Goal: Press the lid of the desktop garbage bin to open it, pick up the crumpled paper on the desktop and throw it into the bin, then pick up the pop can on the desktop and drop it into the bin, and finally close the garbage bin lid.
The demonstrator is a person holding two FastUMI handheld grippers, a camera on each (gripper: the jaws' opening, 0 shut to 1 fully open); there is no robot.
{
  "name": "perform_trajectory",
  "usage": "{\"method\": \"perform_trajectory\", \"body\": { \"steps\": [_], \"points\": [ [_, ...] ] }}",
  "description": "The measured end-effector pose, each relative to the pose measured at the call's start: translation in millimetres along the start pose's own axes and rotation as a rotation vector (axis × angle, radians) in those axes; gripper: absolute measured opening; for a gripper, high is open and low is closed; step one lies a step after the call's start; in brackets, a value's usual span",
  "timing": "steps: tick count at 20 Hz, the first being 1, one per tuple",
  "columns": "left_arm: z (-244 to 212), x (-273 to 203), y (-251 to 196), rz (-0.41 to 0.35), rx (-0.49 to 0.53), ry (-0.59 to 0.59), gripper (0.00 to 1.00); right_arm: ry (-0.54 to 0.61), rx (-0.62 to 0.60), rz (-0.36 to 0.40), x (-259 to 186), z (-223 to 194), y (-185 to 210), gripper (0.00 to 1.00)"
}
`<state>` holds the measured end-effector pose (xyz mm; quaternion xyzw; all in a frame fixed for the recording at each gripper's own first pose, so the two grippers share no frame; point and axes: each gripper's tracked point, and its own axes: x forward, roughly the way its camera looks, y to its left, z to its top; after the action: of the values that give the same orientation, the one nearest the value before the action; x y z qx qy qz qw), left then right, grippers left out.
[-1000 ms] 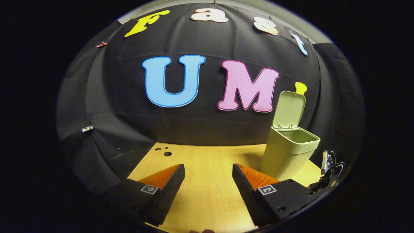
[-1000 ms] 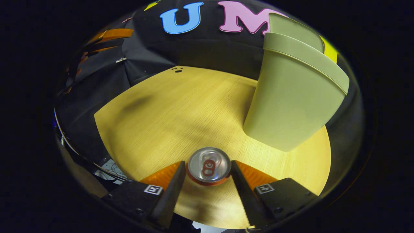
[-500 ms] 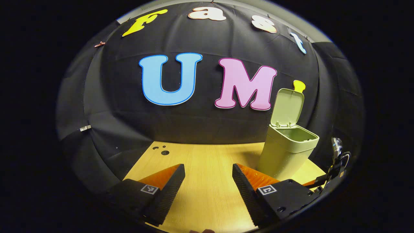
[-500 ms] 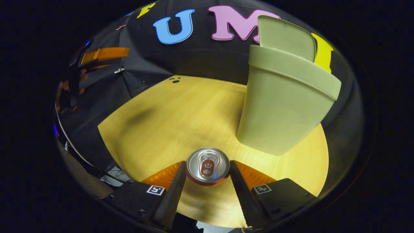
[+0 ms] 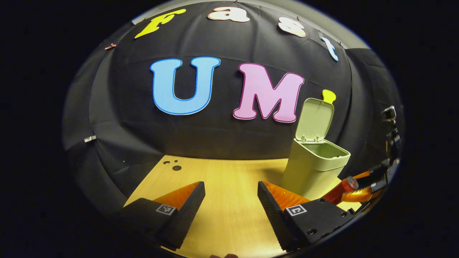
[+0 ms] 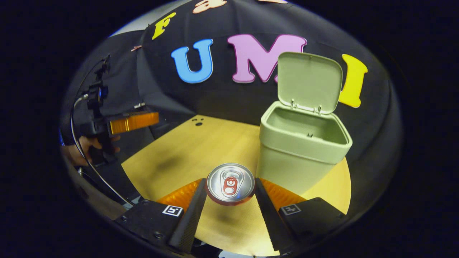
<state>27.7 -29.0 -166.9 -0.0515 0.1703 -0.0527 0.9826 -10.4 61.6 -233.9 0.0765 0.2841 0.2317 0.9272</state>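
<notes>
At the bottom of my left gripper view the left tongs [image 5: 231, 200] have black mounts with round screw holes, each bearing a small square black-and-white marker. My right tongs [image 6: 230, 200] carry the same markers and screws. At middle left of the right gripper view, a hand [image 6: 84, 148] grips a black handle (thin cable looping below).

We are seeing the bin [image 6: 303, 150] standing on the table [image 6: 186, 150], its lid [image 6: 308, 80] upright behind, the pop can [image 6: 230, 182] before it.
</notes>
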Motion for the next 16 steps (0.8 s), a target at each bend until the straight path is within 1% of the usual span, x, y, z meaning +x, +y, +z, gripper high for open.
{"method": "perform_trajectory", "body": {
  "steps": [4,8,12,14,16],
  "points": [
    [0,1,-2,-0.005,0.005,-0.001,0.95,-0.101,0.044,-0.009,-12,57,-15,0.83],
    [-2,-1,0,-0.001,0.004,0.003,0.95,-0.201,0.097,-0.018,-22,110,-43,0.83],
    [1,-4,0,-0.001,0.0,-0.004,0.95,-0.242,0.078,-0.093,-20,138,-85,0.83],
    [2,-4,0,-0.001,0.005,-0.006,0.95,-0.232,0.068,-0.137,-14,144,-103,0.82],
    [2,-4,-1,0.0,0.009,-0.005,0.95,-0.2,0.067,-0.183,-6,144,-127,0.83]
  ]
}}
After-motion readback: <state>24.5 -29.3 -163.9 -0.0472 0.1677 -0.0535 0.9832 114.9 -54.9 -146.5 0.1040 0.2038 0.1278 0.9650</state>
